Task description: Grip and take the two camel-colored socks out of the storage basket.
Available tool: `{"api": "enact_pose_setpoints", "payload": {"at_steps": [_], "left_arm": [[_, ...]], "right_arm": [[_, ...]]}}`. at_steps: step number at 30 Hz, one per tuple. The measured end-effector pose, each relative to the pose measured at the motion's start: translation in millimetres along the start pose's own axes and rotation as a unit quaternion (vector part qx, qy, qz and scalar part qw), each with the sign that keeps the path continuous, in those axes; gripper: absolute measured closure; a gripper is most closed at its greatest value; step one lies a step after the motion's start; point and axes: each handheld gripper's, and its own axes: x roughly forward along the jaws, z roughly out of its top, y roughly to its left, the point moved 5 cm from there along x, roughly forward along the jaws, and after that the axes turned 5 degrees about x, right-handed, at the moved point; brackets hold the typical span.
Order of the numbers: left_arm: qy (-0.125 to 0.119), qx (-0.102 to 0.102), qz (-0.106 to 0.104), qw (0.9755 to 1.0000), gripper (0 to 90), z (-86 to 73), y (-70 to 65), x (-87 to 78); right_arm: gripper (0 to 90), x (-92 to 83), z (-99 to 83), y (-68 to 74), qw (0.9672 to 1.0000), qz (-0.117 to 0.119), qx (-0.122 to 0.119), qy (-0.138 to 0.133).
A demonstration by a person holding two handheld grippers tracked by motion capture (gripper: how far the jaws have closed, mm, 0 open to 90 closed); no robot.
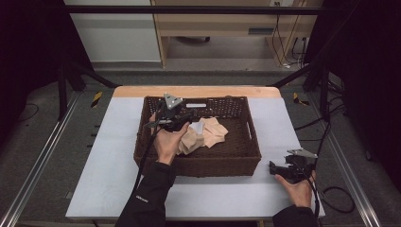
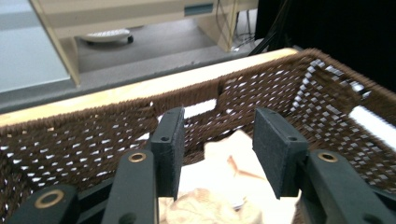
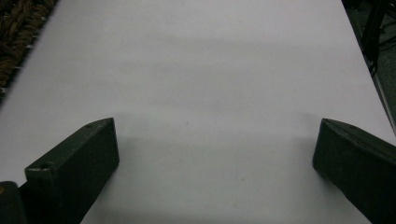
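Observation:
A brown wicker basket [image 1: 246, 156] stands in the middle of the white table, holding crumpled peach and cream cloth [image 1: 208, 132]. My left gripper [image 1: 177, 116] is inside the basket at its left half, just over the cloth's left end. In the left gripper view it [image 2: 219, 149] is open, with the cloth [image 2: 224, 182] lying below and between the pads and the basket's far wall [image 2: 84, 135] ahead. My right gripper [image 1: 283, 168] rests low at the table's right side, outside the basket. It [image 3: 215, 154] is wide open over bare table, nothing between its fingers.
The white table top [image 1: 108, 156] has free room left and right of the basket. A corner of the basket [image 3: 16, 32] sits up-left of the right gripper. A wooden strip [image 1: 198, 91] edges the table's far side. Cables [image 1: 331, 194] lie on the floor at right.

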Motion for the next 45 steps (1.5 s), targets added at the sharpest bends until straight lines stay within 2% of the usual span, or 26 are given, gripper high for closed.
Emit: {"api": "enact_pose_setpoints", "payload": {"at_steps": [4,9,14,15,18,20,22,27,35,37,39,42,44,45], "left_arm": [[0.017,0.002,0.004,0.9999,52.2,-8.1,3.1,9.2],[0.045,-0.006,0.010,0.9989,52.4,-25.4,9.3,24.1],[0.064,-0.004,0.010,0.9979,52.2,-35.1,11.3,30.4],[0.073,-0.008,0.010,0.9972,52.2,-38.8,12.3,32.3],[0.080,-0.011,0.010,0.9967,52.0,-41.1,13.2,33.5],[0.089,-0.014,0.012,0.9959,52.3,-44.9,14.7,35.4],[0.109,-0.018,0.013,0.9937,53.4,-50.9,17.4,37.6],[0.114,-0.026,0.010,0.9931,55.0,-55.1,18.6,37.8],[0.144,-0.030,-0.007,0.9891,55.9,-62.4,18.1,43.1],[0.152,-0.030,-0.021,0.9876,58.1,-64.5,16.0,44.6],[0.154,-0.027,-0.022,0.9875,59.9,-64.5,15.2,44.3],[0.156,-0.022,-0.025,0.9873,70.1,-64.4,13.2,44.1],[0.156,-0.023,-0.033,0.9870,73.1,-64.1,10.8,44.1],[0.157,-0.020,-0.037,0.9866,79.3,-64.0,9.7,43.7]], "right_arm": [[0.6,0.0,0.0,0.1,1.0000,0.000,0.001,0.000],[0.6,0.0,0.0,0.0,1.0000,0.000,0.000,0.000],[0.6,0.1,0.0,0.0,1.0000,0.000,0.001,0.000],[0.6,0.0,0.0,0.0,1.0000,0.000,0.000,0.000],[0.6,0.0,0.0,0.0,1.0000,0.000,0.001,0.000],[0.6,0.0,0.0,0.0,1.0000,0.000,0.000,0.000],[0.6,0.0,0.0,0.1,1.0000,0.000,0.001,0.000],[0.6,-0.1,-0.1,0.1,1.0000,0.000,0.001,0.000],[0.6,0.0,-0.1,0.1,1.0000,0.000,0.000,0.000],[0.6,0.0,-0.1,0.1,1.0000,0.000,0.001,-0.001],[0.6,0.0,-0.1,0.2,1.0000,0.000,0.001,-0.001],[0.6,0.0,-0.1,0.1,1.0000,0.000,0.001,0.000],[0.6,0.1,-0.1,0.1,1.0000,0.000,0.001,-0.001],[0.6,0.1,-0.1,0.2,1.0000,0.000,0.001,0.000]]}}
